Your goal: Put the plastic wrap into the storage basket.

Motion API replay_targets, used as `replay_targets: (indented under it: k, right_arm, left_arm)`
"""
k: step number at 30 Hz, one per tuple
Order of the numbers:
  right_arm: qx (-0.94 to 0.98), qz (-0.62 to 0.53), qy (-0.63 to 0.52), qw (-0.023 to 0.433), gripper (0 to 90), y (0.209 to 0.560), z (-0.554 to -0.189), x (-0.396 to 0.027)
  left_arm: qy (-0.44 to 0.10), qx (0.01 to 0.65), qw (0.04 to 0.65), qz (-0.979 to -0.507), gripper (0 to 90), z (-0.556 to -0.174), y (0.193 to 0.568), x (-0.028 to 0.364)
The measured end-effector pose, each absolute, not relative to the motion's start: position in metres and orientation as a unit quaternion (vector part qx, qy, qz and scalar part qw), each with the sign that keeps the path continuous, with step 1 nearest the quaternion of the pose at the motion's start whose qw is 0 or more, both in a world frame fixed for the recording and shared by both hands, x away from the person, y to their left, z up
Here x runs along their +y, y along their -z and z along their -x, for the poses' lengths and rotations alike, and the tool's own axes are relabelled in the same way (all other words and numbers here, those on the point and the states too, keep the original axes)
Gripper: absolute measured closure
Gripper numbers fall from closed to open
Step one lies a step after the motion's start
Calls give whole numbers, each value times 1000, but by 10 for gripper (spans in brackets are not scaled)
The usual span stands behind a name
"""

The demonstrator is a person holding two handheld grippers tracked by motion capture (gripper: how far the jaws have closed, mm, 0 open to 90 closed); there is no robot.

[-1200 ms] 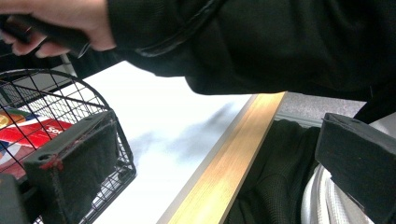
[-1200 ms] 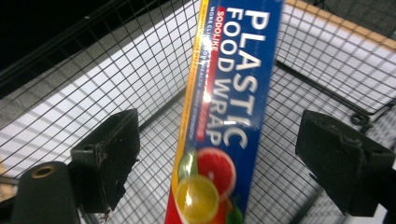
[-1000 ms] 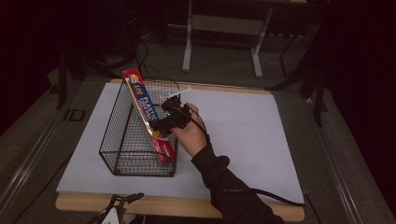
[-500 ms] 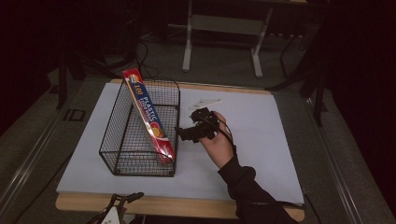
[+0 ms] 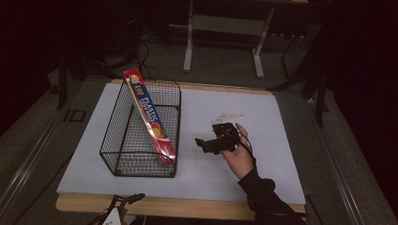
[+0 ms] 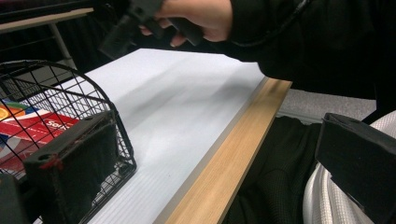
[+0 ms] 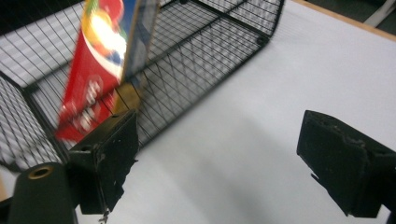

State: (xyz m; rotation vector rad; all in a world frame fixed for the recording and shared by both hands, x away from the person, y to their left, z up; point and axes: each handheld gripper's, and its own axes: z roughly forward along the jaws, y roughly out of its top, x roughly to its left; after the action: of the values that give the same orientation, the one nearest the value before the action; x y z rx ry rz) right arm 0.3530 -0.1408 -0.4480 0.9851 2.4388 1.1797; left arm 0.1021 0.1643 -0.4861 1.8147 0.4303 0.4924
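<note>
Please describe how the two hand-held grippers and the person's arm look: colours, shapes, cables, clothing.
The right gripper is black and blocky, with a black cable trailing past the hand. Its flat black pads look worn and frayed at the edges. The left gripper has similar square black pads. The person wears a dark knitted sleeve.
</note>
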Motion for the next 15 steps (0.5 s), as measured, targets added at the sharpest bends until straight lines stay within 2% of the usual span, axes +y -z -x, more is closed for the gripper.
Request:
replay_targets:
  k: [5, 15]
  right_arm:
    - [836, -347, -400, 146, 134, 461, -345, -173]
    - [831, -359, -396, 154, 135, 469, -332, -206]
  left_arm:
    - [-209, 183, 569, -774, 1, -103, 486, 164]
    - [-208, 183, 568, -775, 1, -103, 487, 163]
